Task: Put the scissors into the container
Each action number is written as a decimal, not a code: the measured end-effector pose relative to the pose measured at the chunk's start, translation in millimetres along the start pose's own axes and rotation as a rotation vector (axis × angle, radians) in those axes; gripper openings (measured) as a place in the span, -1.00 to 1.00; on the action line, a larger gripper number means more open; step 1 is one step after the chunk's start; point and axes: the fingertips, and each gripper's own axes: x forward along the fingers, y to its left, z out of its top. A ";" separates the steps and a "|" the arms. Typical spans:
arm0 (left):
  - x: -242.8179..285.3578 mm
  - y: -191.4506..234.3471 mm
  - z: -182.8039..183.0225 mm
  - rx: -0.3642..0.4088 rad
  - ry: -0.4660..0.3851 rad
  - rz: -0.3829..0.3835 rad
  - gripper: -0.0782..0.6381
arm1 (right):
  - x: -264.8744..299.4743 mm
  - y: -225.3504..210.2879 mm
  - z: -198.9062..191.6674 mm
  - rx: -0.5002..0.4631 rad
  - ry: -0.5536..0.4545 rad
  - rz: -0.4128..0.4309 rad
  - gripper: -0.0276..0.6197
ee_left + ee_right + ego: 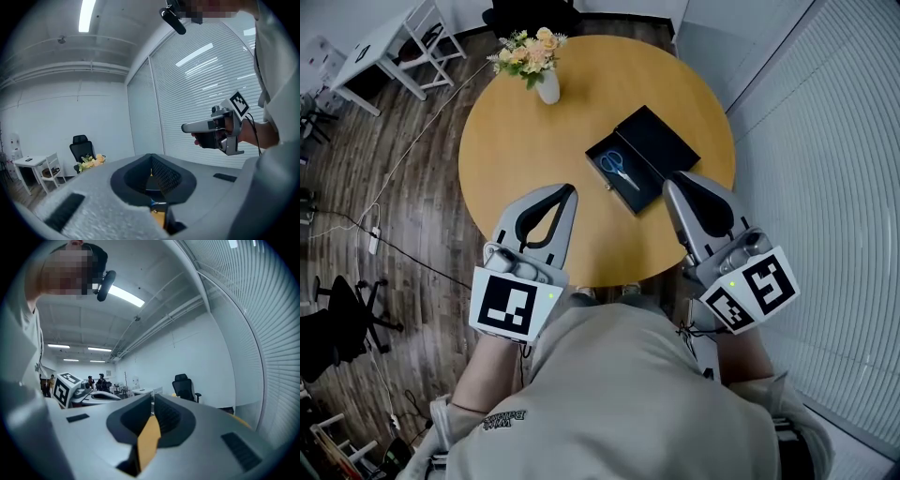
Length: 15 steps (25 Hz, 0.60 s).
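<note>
Hidden: blue-handled scissors (620,170) inside black rectangular container (661,141) show in head view only (your gripper views miss them).
Left gripper (570,190): jaws together, empty.
Right gripper (670,180): jaws together, empty.

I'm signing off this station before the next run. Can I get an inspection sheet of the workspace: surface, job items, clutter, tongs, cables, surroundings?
Surface: round wooden table, nothing spilled.
Job's things: blue-handled scissors lie inside the open black container, right of the table's middle.
Clutter: vase of flowers at the far edge; nothing else seen.
Grippers: left tongs and right tongs are both shut and empty, held over the table's near side.
Cables: white cable runs over the floor to a power strip, left of the table.
Surroundings: white desk, black office chair, slatted blinds on the right.
</note>
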 end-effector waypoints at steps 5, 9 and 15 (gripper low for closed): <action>0.4 -0.5 -2.2 -0.005 0.000 0.004 -0.72 | -1.9 -4.2 -6.3 0.002 0.005 -0.010 -0.80; -1.8 0.6 1.2 -0.026 -0.018 0.011 -0.72 | -2.3 -5.3 -11.4 0.001 0.019 -0.015 -0.80; -3.6 0.3 2.5 -0.026 -0.014 0.005 -0.72 | -3.2 -5.8 -15.0 -0.005 0.033 -0.022 -0.80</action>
